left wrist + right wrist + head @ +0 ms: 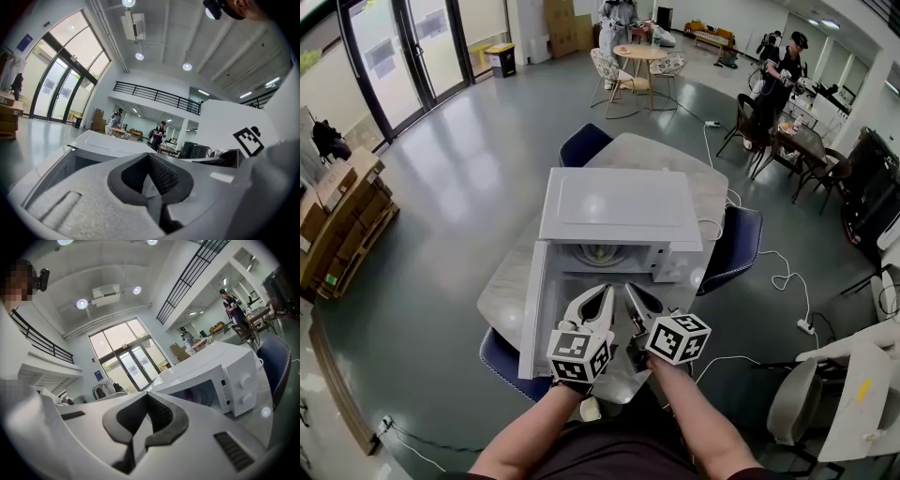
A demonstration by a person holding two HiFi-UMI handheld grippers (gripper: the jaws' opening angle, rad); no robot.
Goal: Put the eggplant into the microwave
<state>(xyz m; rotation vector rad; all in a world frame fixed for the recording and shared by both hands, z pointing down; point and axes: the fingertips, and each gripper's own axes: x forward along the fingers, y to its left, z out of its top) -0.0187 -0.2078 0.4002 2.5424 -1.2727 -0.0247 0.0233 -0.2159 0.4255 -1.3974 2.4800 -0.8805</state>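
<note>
Seeing a purple eggplant (pixel 190 393) inside the open white box microwave (pixel 619 211), I reckon only its door (pixel 536 309) needs shutting, left tongs (pixel 604 292) and right tongs (pixel 631 291) pressed together, empty.

Bright daylight, ceiling spots (pixel 187 66) glaring, fisheye edges (dark vignette)

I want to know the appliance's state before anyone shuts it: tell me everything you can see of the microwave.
The microwave is a white box with a flat top, standing on a pale table. Its door stands wide open, swung to the left in the head view. The control panel at its right end carries two round knobs. Inside lies a glass turntable with a purple thing on it, too small to name.
</note>
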